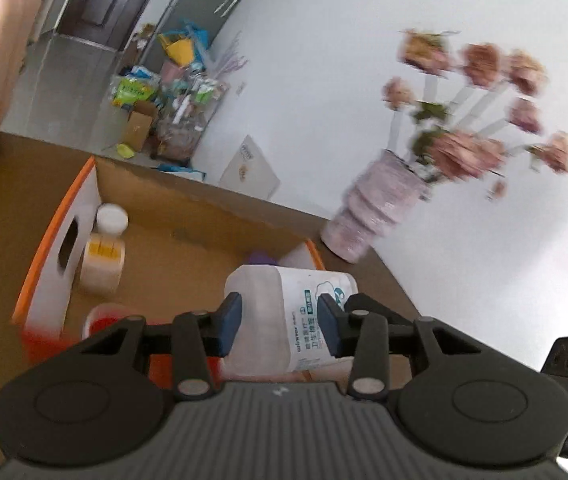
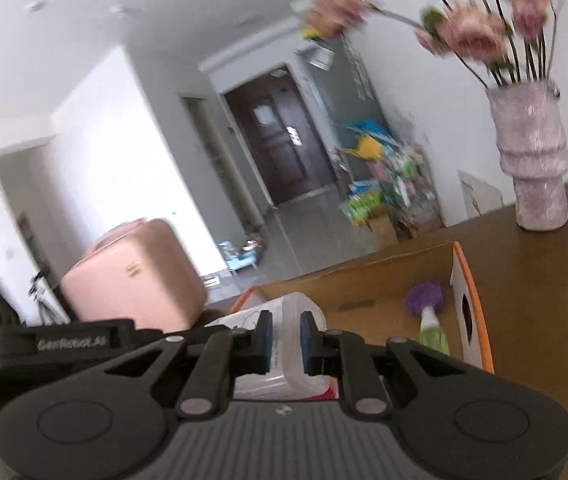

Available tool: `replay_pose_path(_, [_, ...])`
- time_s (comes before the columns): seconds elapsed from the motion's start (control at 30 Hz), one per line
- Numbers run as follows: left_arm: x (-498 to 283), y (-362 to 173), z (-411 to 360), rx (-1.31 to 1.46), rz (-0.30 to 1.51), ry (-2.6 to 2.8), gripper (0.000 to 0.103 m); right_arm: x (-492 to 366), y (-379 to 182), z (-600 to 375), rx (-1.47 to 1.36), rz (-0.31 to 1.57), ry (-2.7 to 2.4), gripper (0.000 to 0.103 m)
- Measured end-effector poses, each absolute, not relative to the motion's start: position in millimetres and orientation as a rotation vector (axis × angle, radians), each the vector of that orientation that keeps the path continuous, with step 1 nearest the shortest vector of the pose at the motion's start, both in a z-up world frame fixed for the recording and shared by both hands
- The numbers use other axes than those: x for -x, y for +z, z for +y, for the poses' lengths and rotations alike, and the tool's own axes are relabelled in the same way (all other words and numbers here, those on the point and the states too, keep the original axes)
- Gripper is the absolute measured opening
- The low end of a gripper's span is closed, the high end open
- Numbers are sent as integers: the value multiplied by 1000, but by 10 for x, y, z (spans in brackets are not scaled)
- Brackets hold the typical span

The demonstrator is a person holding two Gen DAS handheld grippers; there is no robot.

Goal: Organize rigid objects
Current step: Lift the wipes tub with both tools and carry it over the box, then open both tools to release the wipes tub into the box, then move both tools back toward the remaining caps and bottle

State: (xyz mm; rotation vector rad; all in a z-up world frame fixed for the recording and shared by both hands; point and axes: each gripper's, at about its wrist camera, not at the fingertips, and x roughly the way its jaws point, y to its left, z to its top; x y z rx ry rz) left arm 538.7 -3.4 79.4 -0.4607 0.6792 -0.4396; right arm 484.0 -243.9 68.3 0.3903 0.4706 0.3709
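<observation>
A white translucent wipes container [image 1: 284, 316] with a printed label sits between the blue pads of my left gripper [image 1: 280, 324], which is shut on it, above an open cardboard box [image 1: 188, 216] with orange-edged flaps. My right gripper [image 2: 285, 340] is shut on the same container [image 2: 295, 312] at its other end. In the box are a white-capped bottle [image 1: 104, 248], a red-filled cup [image 1: 104, 320] and a purple-headed item [image 2: 427, 308] with a green handle.
The box stands on a brown table [image 2: 543, 300]. A pink vase [image 2: 535, 160] with pink flowers stands at the table's far right corner by the wall. A pink suitcase [image 2: 132, 276] is left of the table. Clutter lies on the floor near a dark door.
</observation>
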Motion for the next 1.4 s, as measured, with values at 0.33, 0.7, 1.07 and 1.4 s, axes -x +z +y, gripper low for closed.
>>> replay_pose_path(0.33, [-6875, 349, -401, 291, 816, -311, 42, -6450, 154, -2332, -351, 672, 254, 12])
replay_pose_path(0.7, [-6287, 668, -185, 77, 667, -282, 78, -6180, 328, -2389, -168, 673, 215, 20])
replay_pose_path(1.07, [-4860, 1197, 277, -76, 529, -166, 95, -4793, 1039, -2833, -40, 601, 144, 56])
replay_pose_path(1.4, [-3444, 1206, 277, -119, 370, -162, 100, -3365, 1117, -2744, -84, 443, 118, 67])
